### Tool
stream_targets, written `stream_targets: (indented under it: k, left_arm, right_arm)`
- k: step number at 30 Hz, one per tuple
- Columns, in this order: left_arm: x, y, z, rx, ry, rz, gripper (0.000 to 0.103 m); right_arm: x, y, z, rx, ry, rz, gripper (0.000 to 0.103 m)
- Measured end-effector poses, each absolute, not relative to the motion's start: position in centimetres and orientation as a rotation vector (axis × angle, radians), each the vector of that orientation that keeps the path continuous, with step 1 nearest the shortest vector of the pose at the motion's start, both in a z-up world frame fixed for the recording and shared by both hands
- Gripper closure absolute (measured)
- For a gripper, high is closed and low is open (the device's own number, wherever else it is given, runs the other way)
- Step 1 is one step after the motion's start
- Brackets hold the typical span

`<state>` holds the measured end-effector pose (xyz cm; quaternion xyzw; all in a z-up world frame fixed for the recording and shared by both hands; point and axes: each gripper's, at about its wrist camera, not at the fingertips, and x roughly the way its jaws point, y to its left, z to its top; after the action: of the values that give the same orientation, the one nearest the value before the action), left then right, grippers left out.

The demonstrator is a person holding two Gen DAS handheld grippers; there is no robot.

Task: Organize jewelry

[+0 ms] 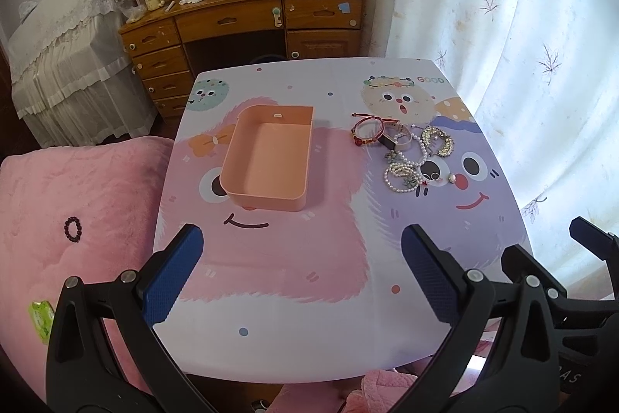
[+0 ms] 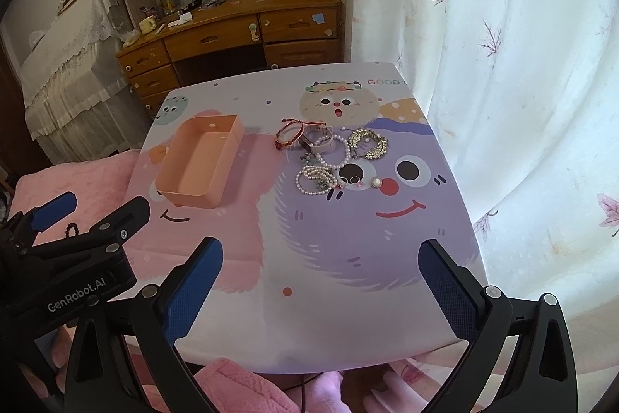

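Left hand-held gripper (image 1: 301, 269) hangs over the near edge of the tabletop (image 1: 294, 335), blue-padded fingers (image 1: 170, 281) wide apart, nothing btwn them. Right hand-held gripper (image 2: 321, 281) likewise spread apart and empty, just beside the left one, over the near right part of the cartoon-print cloth.

Peach-pink rectangular plastic box (image 1: 271, 157) sits open-topped on the tabletop, left of centre, w/ nothing visible inside. Jewelry heap lies to its right, apart from the box:
- red cord bracelet w/ beads (image 2: 290, 134) nearest the box
- white-strapped watch (image 2: 319, 140) touching the red bracelet
- white pearl strands (image 2: 315, 179) coiled at the near side of the heap
- gold-toned ornate piece (image 2: 369, 144) at the far right
- small round pearl-like stud (image 2: 376, 182) beside the printed red nose; exact type can't be told.

Dark beaded bracelet (image 1: 72, 229) lies alone on the fluffy pink blanket (image 1: 77, 180) left of the tabletop, well apart from the rest.

Wooden desk w/ drawers (image 1: 247, 22) stands behind; white flowered curtain (image 1: 522, 45) at right.
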<state>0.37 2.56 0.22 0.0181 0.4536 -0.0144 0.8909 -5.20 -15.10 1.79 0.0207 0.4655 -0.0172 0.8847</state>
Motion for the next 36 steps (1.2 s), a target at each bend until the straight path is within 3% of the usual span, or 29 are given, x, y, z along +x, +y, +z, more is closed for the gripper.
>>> stream_targets:
  k: [25, 36]
  left_arm:
    - [1.2, 1.6, 0.4, 0.082, 0.909, -0.216, 0.001]
    - [5.6, -1.1, -4.6, -0.038, 1.143, -0.256, 0.001]
  right_arm:
    - [-9.7, -15.6, 2.4, 0.144, 0.886, -0.177, 0.000]
    - [-7.1, -18.6, -1.1, -0.021, 0.860, -0.134, 0.002]
